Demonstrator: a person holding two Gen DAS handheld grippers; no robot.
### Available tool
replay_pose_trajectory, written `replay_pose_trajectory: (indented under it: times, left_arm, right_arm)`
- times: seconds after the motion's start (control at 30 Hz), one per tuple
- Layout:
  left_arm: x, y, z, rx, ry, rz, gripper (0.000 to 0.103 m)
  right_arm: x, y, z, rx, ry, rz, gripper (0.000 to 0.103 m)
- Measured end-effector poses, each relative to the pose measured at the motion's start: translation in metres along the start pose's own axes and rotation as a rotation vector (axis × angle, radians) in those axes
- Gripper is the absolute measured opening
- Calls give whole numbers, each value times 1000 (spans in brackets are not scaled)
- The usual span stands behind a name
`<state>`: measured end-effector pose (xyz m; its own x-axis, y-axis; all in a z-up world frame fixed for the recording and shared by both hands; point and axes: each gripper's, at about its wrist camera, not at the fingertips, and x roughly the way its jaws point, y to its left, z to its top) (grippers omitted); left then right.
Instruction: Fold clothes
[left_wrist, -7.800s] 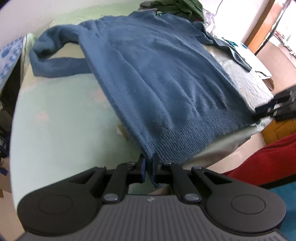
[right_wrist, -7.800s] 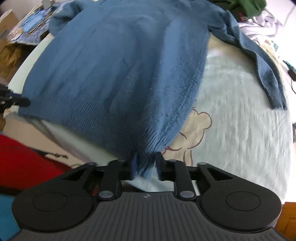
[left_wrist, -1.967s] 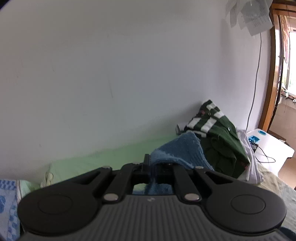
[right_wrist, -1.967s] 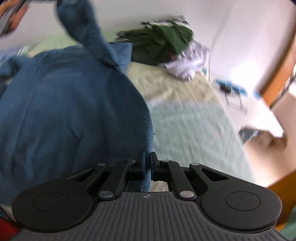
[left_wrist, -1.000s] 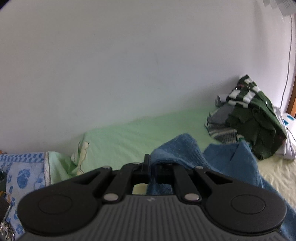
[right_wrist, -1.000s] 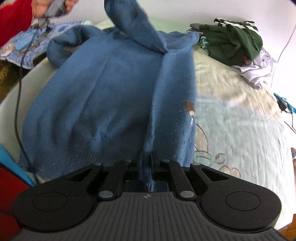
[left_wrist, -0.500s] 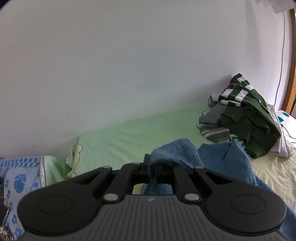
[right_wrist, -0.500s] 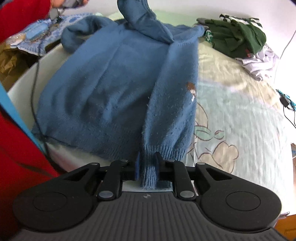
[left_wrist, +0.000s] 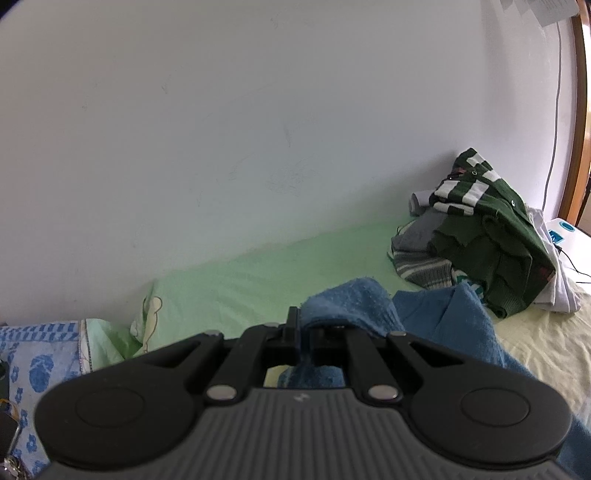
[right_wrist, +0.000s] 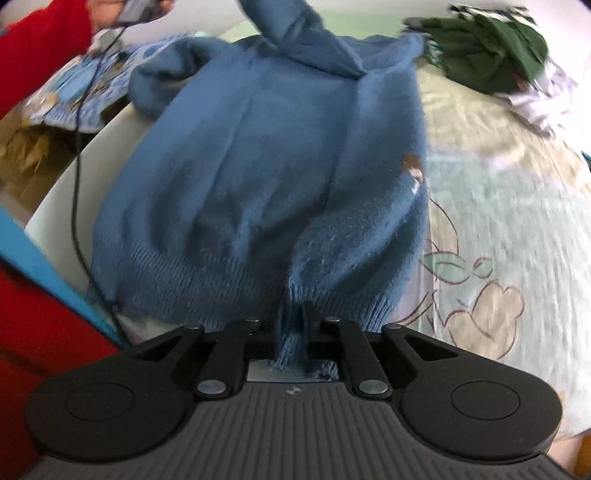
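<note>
A blue knit sweater (right_wrist: 266, 177) lies on the bed with its right side folded over the body. My right gripper (right_wrist: 293, 317) is shut on the ribbed hem at the fold, near the bed's front edge. My left gripper (left_wrist: 304, 328) is shut on the shoulder end of the sweater (left_wrist: 351, 299) and holds it raised near the far wall; that lifted part also shows in the right wrist view (right_wrist: 291, 26). The folded sleeve (right_wrist: 391, 206) lies along the right edge of the sweater.
A pile of green, striped and white clothes (left_wrist: 480, 229) sits at the far right of the bed by the wall. A blue patterned cloth (left_wrist: 40, 354) lies at the left. A red sleeve (right_wrist: 40, 51) and a black cable (right_wrist: 75, 155) are at the left.
My right gripper has drawn the hem back toward the bed's front edge. My left gripper has stayed raised, its view drifting a little toward the wall.
</note>
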<state>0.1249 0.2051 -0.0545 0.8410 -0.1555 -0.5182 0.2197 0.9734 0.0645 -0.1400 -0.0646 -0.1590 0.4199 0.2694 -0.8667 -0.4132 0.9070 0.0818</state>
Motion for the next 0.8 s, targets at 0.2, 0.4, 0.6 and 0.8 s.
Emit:
replay_pose_trajectory:
  times: [0.2, 0.4, 0.6, 0.8]
  left_arm:
    - [-18, 0, 13, -54, -75, 0, 6]
    - [-29, -17, 36, -26, -137, 37, 6]
    - [-29, -28, 37, 0, -133, 99, 6]
    - [-37, -24, 19, -27, -109, 120, 6]
  right_arm:
    - [-22, -34, 27, 75, -137, -58, 15]
    - [26, -49, 56, 11, -181, -89, 15]
    - [39, -71, 73, 41, -148, -39, 14]
    - [43, -95, 94, 41, -169, 9, 14]
